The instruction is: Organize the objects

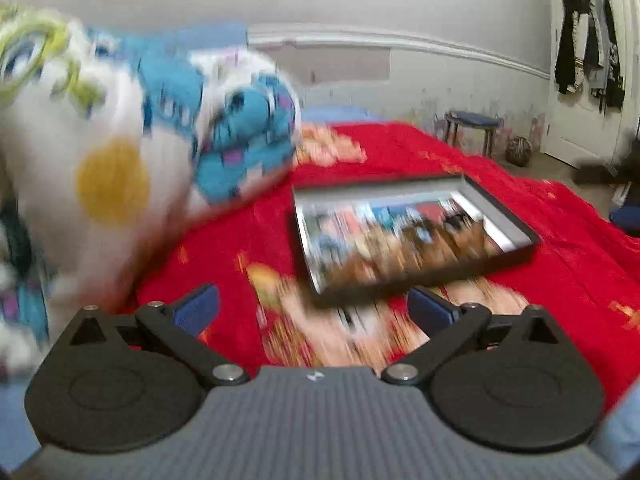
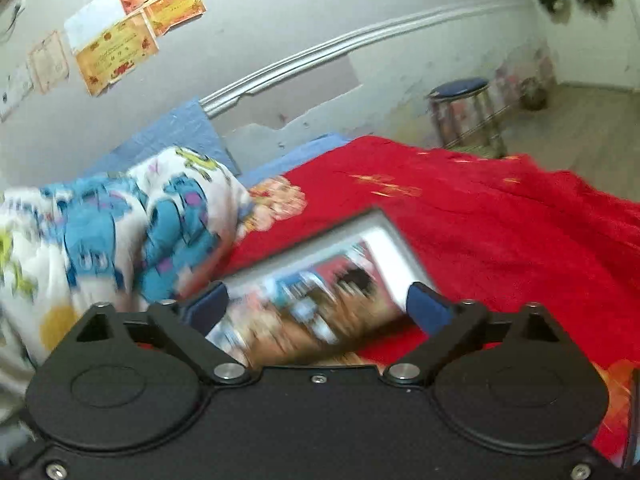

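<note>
A black-framed picture [image 1: 408, 232] lies flat on the red blanket [image 1: 520, 200], just ahead of my left gripper [image 1: 314, 308], which is open and empty above the blanket. In the right wrist view the same framed picture [image 2: 320, 280] lies between and just beyond the open fingers of my right gripper [image 2: 316, 306]; I cannot tell whether the pads touch it. A folded white and blue cartoon-print quilt [image 1: 132, 132] is piled on the left, and it also shows in the right wrist view [image 2: 112, 224]. Both views are motion-blurred.
A blue-topped stool [image 2: 464, 116] stands by the wall beyond the bed, also seen in the left wrist view [image 1: 472, 128]. Certificates [image 2: 120, 40] hang on the wall. Clothes [image 1: 588, 40] hang on a white door at right. A blue sheet [image 2: 172, 136] lies under the blanket.
</note>
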A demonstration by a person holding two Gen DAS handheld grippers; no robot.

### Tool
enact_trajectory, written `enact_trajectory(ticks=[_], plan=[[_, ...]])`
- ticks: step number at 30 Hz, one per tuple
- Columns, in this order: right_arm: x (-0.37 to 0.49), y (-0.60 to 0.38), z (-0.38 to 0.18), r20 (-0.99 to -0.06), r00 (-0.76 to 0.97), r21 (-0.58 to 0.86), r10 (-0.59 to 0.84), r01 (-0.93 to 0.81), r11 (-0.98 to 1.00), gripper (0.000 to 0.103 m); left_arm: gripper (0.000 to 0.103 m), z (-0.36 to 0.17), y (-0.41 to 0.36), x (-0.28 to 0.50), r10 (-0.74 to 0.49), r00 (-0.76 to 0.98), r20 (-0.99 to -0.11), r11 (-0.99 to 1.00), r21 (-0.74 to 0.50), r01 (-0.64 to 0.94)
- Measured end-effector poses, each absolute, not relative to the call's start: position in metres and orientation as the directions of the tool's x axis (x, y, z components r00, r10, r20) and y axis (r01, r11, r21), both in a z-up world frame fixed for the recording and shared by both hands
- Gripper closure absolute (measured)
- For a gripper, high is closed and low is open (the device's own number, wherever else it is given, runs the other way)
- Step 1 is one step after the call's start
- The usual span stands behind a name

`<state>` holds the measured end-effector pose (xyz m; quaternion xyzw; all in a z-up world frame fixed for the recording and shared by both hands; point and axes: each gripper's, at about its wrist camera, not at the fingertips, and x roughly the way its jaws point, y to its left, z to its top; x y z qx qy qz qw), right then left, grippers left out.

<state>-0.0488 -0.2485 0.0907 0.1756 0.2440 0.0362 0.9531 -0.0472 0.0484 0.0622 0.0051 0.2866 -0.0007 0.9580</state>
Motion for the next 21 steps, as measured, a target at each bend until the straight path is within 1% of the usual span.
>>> enact_trajectory(ticks=[1, 3, 6, 7, 9, 12, 15, 18, 21], plan=[[-0.068, -0.248, 0.087, -0.466, 0.877, 0.323, 0.119, 0.043, 0.946, 0.001, 0.000, 0.059, 0.047, -0.053, -0.009, 0.822, -0.569, 1.000, -0.013, 0.002], [-0.096, -0.247, 0.083, -0.480, 0.874, 0.286, 0.080, 0.070, 0.956, 0.000, 0.000, 0.053, 0.041, -0.065, -0.027, 0.820, -0.572, 0.999, -0.033, 0.010], [-0.109, -0.245, 0.089, -0.441, 0.894, 0.298, 0.076, 0.066, 0.952, 0.000, 0.000, 0.041, 0.027, -0.077, -0.041, 0.812, -0.582, 0.999, -0.031, 0.029], [-0.107, -0.243, 0.089, -0.443, 0.893, 0.300, 0.073, 0.071, 0.951, 0.000, 0.000, 0.038, 0.023, -0.078, -0.046, 0.803, -0.595, 0.999, -0.020, 0.042], [-0.099, -0.238, 0.085, -0.482, 0.874, 0.262, 0.062, 0.076, 0.962, 0.000, 0.000, 0.034, 0.015, -0.074, -0.046, 0.782, -0.621, 0.997, 0.021, 0.075], [-0.091, -0.222, 0.076, -0.542, 0.840, 0.169, 0.032, 0.072, 0.983, 0.000, 0.000, 0.034, 0.014, -0.075, -0.008, 0.790, -0.613, 0.998, 0.042, 0.042], [-0.080, -0.202, 0.071, -0.565, 0.824, 0.116, 0.046, 0.024, 0.993, 0.000, 0.000, 0.033, 0.020, -0.073, -0.018, 0.781, -0.624, 0.999, 0.015, 0.035], [-0.073, -0.190, 0.064, -0.592, 0.805, 0.077, 0.043, 0.004, 0.997, 0.000, 0.000, 0.036, 0.024, -0.072, -0.065, 0.786, -0.615, 0.998, -0.044, 0.048], [-0.073, -0.183, 0.062, -0.591, 0.806, 0.062, 0.040, -0.005, 0.998, 0.000, 0.000, 0.036, 0.024, -0.072, -0.102, 0.782, -0.615, 0.995, -0.072, 0.073]])
